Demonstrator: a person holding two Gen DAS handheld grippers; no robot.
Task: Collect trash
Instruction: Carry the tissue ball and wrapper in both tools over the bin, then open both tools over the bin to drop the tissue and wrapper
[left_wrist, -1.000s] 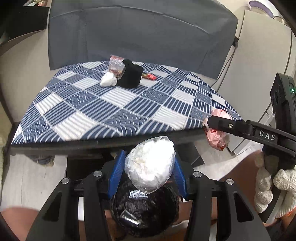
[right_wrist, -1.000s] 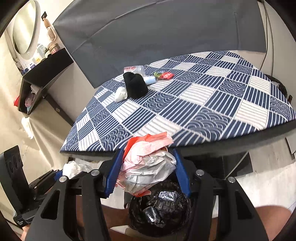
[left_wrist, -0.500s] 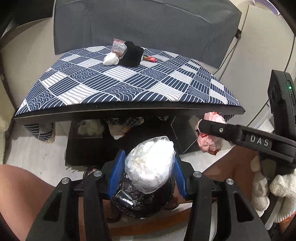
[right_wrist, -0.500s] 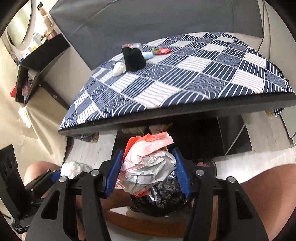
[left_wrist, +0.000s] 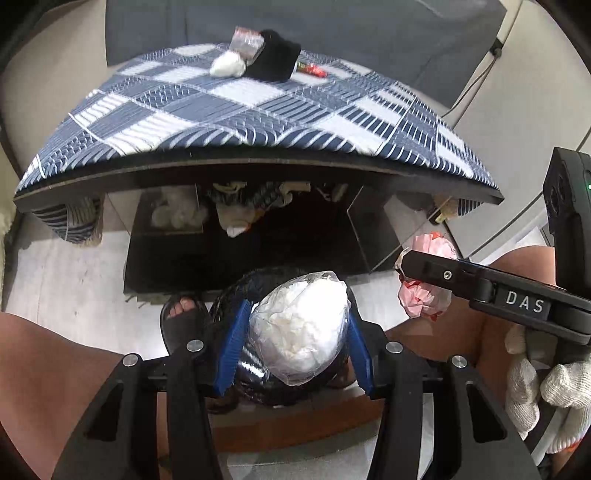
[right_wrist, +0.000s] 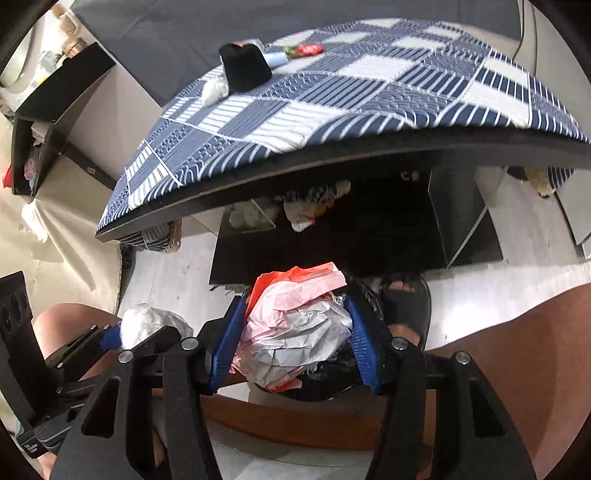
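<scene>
My left gripper (left_wrist: 293, 341) is shut on a clear bag of white tissue (left_wrist: 299, 328) and holds it right above a bin lined with a black bag (left_wrist: 258, 384) on the floor. My right gripper (right_wrist: 293, 343) is shut on a crumpled wad of pink, red and silver wrappers (right_wrist: 295, 332) over the same black bin (right_wrist: 328, 380). The wad also shows in the left wrist view (left_wrist: 424, 295). On the table lie a white tissue ball (left_wrist: 227, 66), a clear packet (left_wrist: 245, 44) and a red wrapper (left_wrist: 312, 69).
A table with a blue and white checked cloth (left_wrist: 258, 110) stands ahead, above my grippers. A black object (left_wrist: 275, 61) sits at its far side. Under the table is a dark shelf with clutter (left_wrist: 236, 210). The person's bare knees (left_wrist: 55, 369) and sandalled foot (left_wrist: 181, 321) flank the bin.
Both grippers have dropped from table height to below the table edge, down over the black bin, still holding their trash.
</scene>
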